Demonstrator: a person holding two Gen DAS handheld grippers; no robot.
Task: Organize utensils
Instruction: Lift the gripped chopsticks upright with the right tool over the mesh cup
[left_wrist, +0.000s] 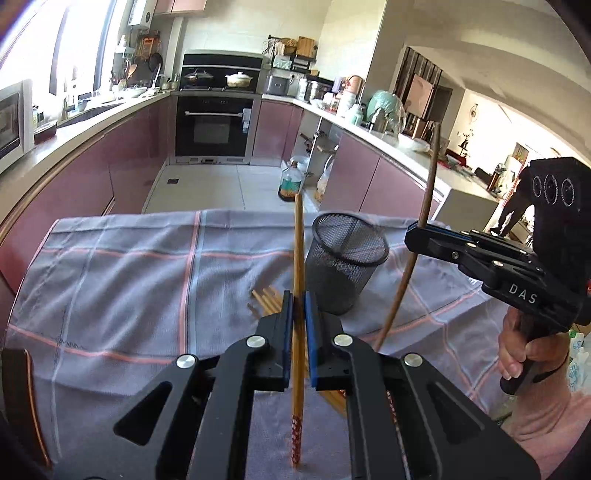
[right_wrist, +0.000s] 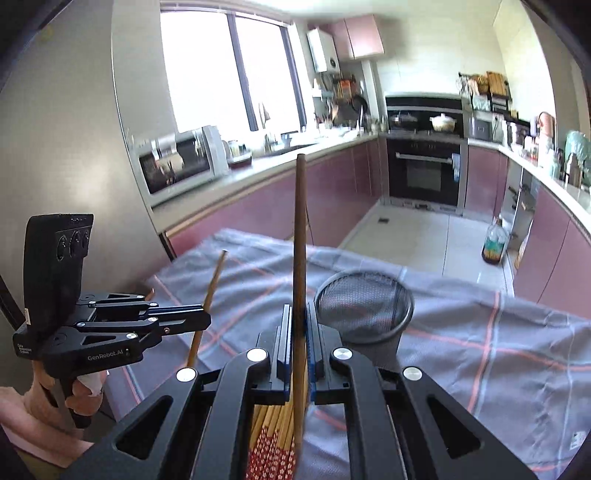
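My left gripper (left_wrist: 298, 300) is shut on a light bamboo chopstick (left_wrist: 297, 251) with a red patterned end, held upright above the cloth. In the right wrist view the same gripper (right_wrist: 205, 318) shows at the left with that chopstick (right_wrist: 213, 284). My right gripper (right_wrist: 298, 314) is shut on a dark brown chopstick (right_wrist: 300, 221) that points up; the left wrist view shows it (left_wrist: 416, 236) at the right with the dark stick (left_wrist: 430, 184). A black mesh cup (left_wrist: 347, 258) (right_wrist: 365, 310) stands just right of both grippers. Several more chopsticks (right_wrist: 273, 435) (left_wrist: 266, 301) lie beneath them.
A grey-blue cloth with pink stripes (left_wrist: 129, 277) (right_wrist: 480, 350) covers the table. Beyond its far edge are a tiled floor with a bottle (left_wrist: 290, 181), pink cabinets, an oven (left_wrist: 212, 125) and a microwave (right_wrist: 177, 162). A hand (left_wrist: 517, 354) grips the right handle.
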